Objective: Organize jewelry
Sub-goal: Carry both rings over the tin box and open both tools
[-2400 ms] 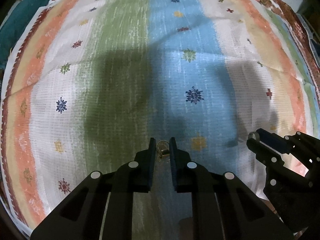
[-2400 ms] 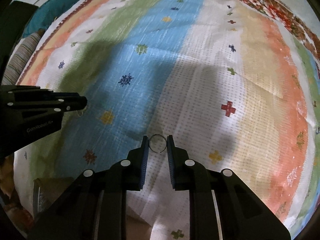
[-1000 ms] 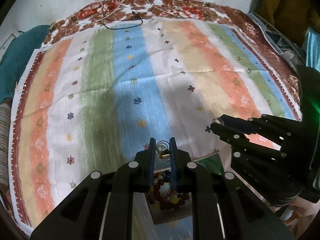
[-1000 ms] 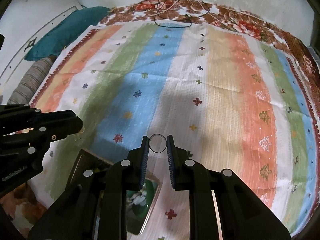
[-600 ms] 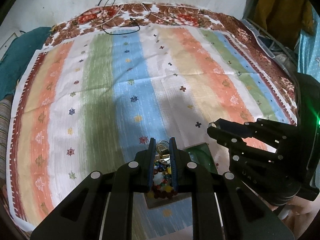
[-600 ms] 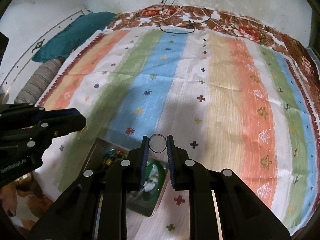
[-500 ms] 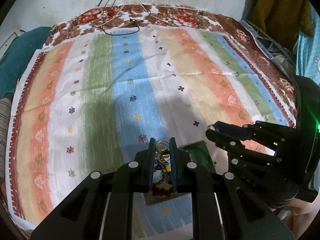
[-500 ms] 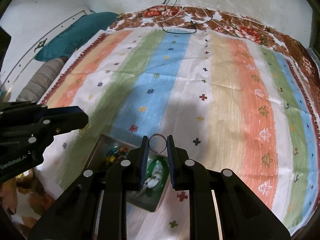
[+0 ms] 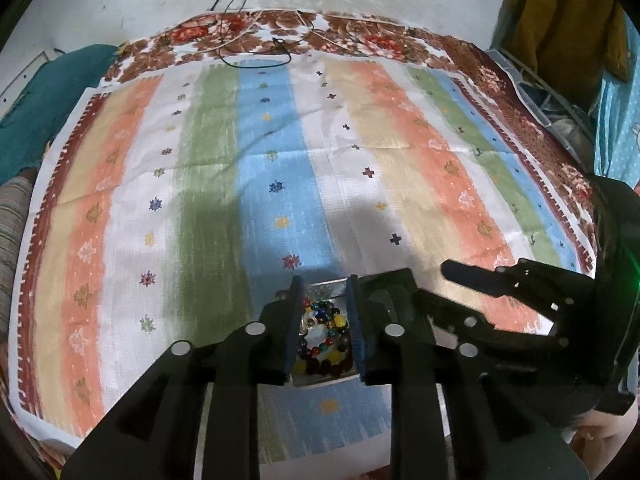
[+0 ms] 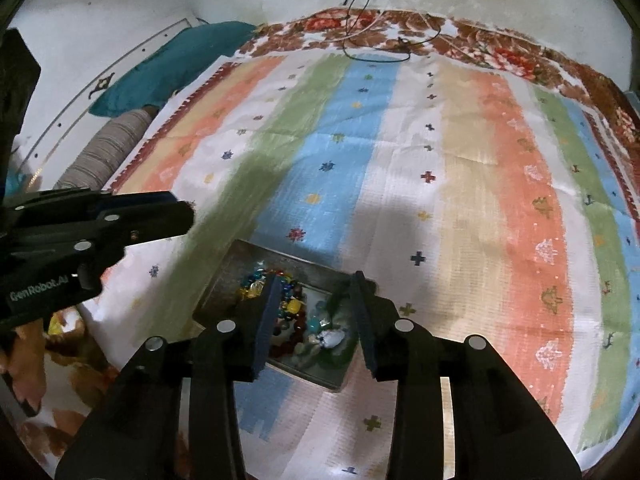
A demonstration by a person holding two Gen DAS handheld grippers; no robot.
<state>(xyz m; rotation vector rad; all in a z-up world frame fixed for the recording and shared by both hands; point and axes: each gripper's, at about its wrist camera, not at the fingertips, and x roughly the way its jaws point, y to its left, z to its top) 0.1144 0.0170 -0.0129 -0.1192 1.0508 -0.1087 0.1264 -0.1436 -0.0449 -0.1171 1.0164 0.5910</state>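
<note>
A shallow metal jewelry box (image 9: 325, 289) sits on the striped cloth, full of coloured beads (image 9: 325, 332) and trinkets. My left gripper (image 9: 322, 284) hangs open above it with nothing between its fingers. In the right wrist view the box (image 10: 228, 276) lies under my right gripper (image 10: 316, 280), which is also open and empty, over beads (image 10: 289, 308) and pale pieces. The small gold piece and the thin ring I held are not distinguishable among the contents. Each gripper shows in the other's view: the right one (image 9: 452, 270), the left one (image 10: 180, 212).
The striped cloth (image 9: 360, 160) covers a bed with a floral border. A black cable (image 9: 256, 56) lies at the far edge. A teal pillow (image 10: 168, 68) and a striped bolster (image 10: 104, 152) lie at the left. Yellow cloth (image 9: 560, 20) hangs at the far right.
Both grippers have opened over the box. The gold piece has left the left jaws and the thin ring has left the right jaws.
</note>
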